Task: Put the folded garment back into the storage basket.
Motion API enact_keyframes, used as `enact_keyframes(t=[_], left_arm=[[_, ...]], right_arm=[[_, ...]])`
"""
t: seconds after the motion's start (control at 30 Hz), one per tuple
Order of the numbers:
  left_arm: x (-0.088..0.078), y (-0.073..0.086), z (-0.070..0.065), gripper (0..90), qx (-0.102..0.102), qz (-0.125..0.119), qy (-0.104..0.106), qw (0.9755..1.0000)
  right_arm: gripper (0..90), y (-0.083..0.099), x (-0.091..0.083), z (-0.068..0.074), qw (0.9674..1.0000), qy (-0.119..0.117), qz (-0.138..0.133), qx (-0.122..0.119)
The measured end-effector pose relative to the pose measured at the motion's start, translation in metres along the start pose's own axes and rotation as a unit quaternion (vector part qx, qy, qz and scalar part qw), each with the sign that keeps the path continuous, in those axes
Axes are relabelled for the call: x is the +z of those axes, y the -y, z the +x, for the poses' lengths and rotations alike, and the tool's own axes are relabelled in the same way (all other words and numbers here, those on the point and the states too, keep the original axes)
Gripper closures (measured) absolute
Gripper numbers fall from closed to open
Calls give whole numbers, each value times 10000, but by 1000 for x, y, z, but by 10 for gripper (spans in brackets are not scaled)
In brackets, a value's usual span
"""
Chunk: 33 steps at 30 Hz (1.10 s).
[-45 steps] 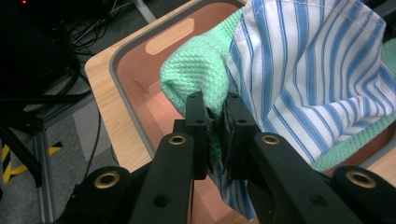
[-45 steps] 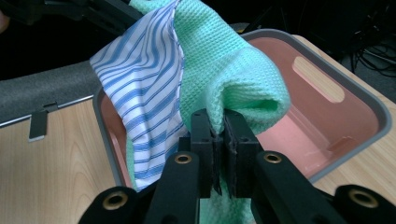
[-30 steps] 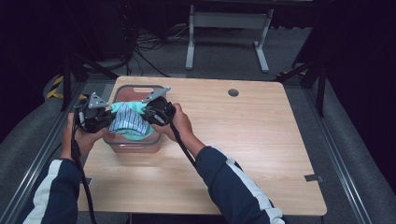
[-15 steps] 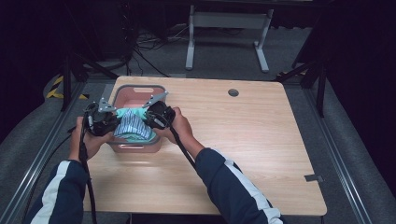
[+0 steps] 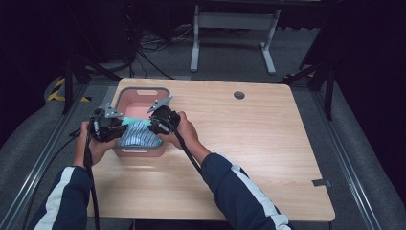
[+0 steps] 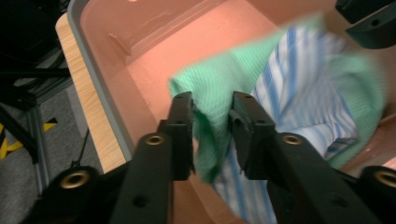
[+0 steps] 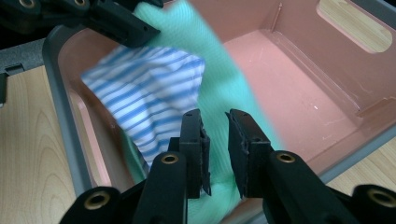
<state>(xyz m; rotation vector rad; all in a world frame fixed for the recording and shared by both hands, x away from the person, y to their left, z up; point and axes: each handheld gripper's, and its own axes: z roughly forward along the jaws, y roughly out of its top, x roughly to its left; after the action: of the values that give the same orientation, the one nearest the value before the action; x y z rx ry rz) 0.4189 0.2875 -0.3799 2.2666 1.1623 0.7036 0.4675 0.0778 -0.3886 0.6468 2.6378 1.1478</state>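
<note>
Near the table's left edge, the left hand-held gripper (image 6: 211, 119) and the right hand-held gripper (image 7: 214, 133) had just been opening, each with a fold of the striped green cloth (image 5: 139, 134) loose between its jaws (released, I judged). The cloth lay in the pink bin (image 5: 143, 96), stretched between both grippers, equally near each.

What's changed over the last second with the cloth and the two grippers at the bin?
Both hands brought the green and blue-striped cloth down from above the pink bin into its near end. The jaws of the left gripper and the right gripper have just been opening; cloth is still between each pair, so the release is only beginning. The bin and the table stayed as they were.
</note>
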Motion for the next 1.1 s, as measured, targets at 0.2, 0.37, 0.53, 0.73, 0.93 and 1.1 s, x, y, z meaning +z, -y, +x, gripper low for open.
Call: enact_keyframes(t=[0.2, 0.37, 0.53, 0.73, 0.93, 1.1], left_arm=[[-5, 0, -3, 622, -21, -118, -19, 9999], [-9, 0, -6, 576, -51, -199, -20, 9998], [-16, -3, -12, 556, -51, -339, 30, 9994], [-21, -7, -21, 509, -16, -559, 48, 9984], [-28, -12, -33, 465, 6, -721, 141, 9973], [-31, -16, -46, 431, 76, -811, 242, 9964]], right_arm=[[725, 2, -2, 0, 10000, 30, 22, 9], [686, 3, -7, -1, 9999, 84, 43, -87], [633, 6, -11, -3, 9997, 166, 75, -132], [577, 8, -23, -5, 9993, 275, 91, -218], [540, 11, -42, -8, 9986, 421, 41, -311], [499, 18, -58, -10, 9978, 528, 87, -382]])
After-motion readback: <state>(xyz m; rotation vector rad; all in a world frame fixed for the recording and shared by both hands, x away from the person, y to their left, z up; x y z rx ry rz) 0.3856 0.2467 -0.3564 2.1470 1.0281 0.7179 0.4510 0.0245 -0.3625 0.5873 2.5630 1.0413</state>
